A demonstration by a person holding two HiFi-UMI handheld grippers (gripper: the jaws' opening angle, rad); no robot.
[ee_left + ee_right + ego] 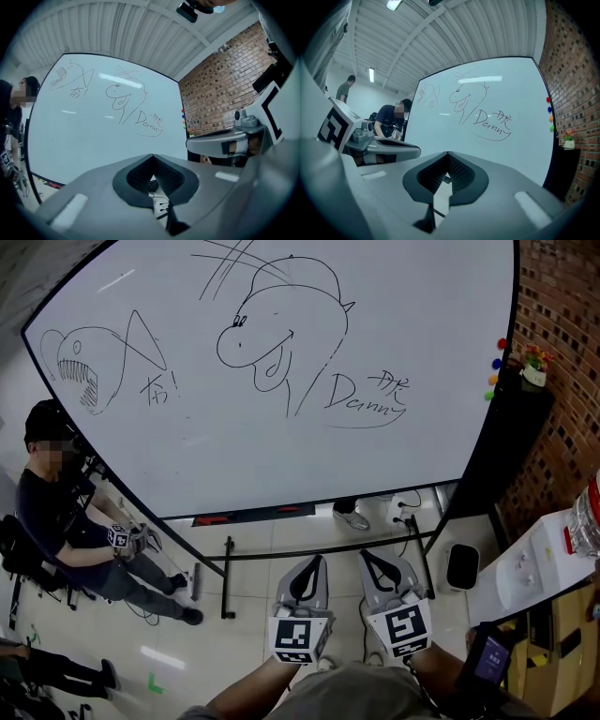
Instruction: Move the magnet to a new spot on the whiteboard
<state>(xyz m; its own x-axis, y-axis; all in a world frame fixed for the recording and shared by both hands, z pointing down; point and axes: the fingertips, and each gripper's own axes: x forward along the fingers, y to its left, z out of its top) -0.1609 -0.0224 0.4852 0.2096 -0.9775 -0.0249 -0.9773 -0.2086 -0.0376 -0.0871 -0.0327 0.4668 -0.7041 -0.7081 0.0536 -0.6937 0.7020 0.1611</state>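
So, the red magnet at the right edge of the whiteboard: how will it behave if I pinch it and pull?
The red magnet looks small and rounded, so it is probably light and rigid, but it could slip out of a pinch. It clings to the upright whiteboard, so it will likely resist at first, then release suddenly.

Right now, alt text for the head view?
A large whiteboard with marker doodles fills the view, four coloured magnets clustered at its right edge. Below, the left gripper and right gripper point toward it, jaws shut and empty; a person sits at left.
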